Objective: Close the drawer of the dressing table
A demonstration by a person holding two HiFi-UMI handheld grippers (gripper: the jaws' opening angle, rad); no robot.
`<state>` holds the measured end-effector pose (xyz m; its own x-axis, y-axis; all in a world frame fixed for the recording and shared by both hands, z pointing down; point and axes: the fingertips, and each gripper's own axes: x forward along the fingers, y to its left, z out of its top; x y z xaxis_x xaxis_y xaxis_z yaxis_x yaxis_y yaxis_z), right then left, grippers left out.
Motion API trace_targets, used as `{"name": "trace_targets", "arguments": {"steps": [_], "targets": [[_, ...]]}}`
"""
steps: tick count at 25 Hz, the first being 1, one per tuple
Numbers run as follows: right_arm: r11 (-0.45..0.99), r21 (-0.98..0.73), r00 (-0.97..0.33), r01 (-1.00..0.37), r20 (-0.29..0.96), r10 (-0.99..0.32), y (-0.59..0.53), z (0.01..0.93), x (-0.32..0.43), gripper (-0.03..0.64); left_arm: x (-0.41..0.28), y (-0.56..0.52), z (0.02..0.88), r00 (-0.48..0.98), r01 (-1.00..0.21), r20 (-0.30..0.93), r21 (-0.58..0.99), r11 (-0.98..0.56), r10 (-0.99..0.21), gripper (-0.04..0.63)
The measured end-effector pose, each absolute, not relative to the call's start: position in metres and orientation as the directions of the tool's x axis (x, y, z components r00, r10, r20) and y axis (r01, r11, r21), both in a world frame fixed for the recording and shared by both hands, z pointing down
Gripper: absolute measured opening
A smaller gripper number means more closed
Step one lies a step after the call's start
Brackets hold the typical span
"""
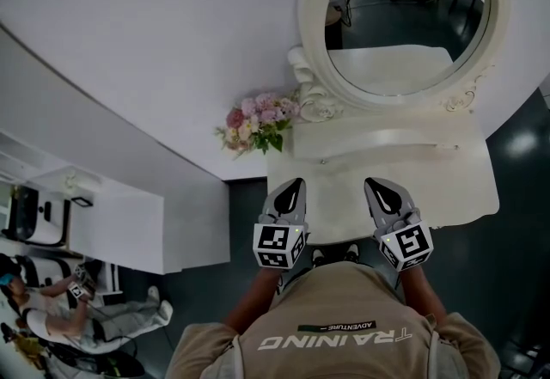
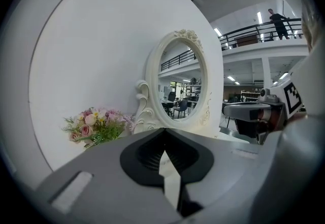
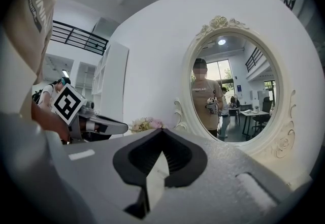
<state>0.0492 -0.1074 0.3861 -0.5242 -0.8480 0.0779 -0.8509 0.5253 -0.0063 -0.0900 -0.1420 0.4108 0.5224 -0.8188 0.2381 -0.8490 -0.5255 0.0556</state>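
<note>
White dressing table with an oval carved mirror stands directly ahead of both claws; its drawer front cannot be distinguished in any view. Left claw and right claw hover side by side above its near edge, jaws together, empty.

- One white counter, a dressing table set against a wall.
- One oval mirror in a carved white frame, at the counter's back edge.
- One bouquet of pink flowers, at the counter's back left corner.
- Two grippers over the counter's front edge: the left gripper and the right gripper.
- Two marker cubes, one on each gripper: the left cube and the right cube.
- One white cabinet, beyond the counter's left edge.
- Three people: the wearer holding the grippers, a seated person and a person on a balcony.
</note>
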Motion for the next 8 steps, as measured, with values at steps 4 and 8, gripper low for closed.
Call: {"name": "trace_targets", "arguments": {"steps": [4,8], "targets": [[0.531,0.000,-0.529,-0.848,0.077,-0.845,-0.1062,0.3837,0.0467,0.002,-0.0929,-0.1413,0.4106,0.517,-0.853,0.238,0.064,-0.518,-0.822,0.017],[0.533,0.004,-0.531,-0.846,0.076,-0.844,-0.1055,0.3832,0.0459,0.002,-0.0938,-0.1402,0.4140,0.517,-0.853,0.243,0.070,-0.517,-0.821,0.017]]}}
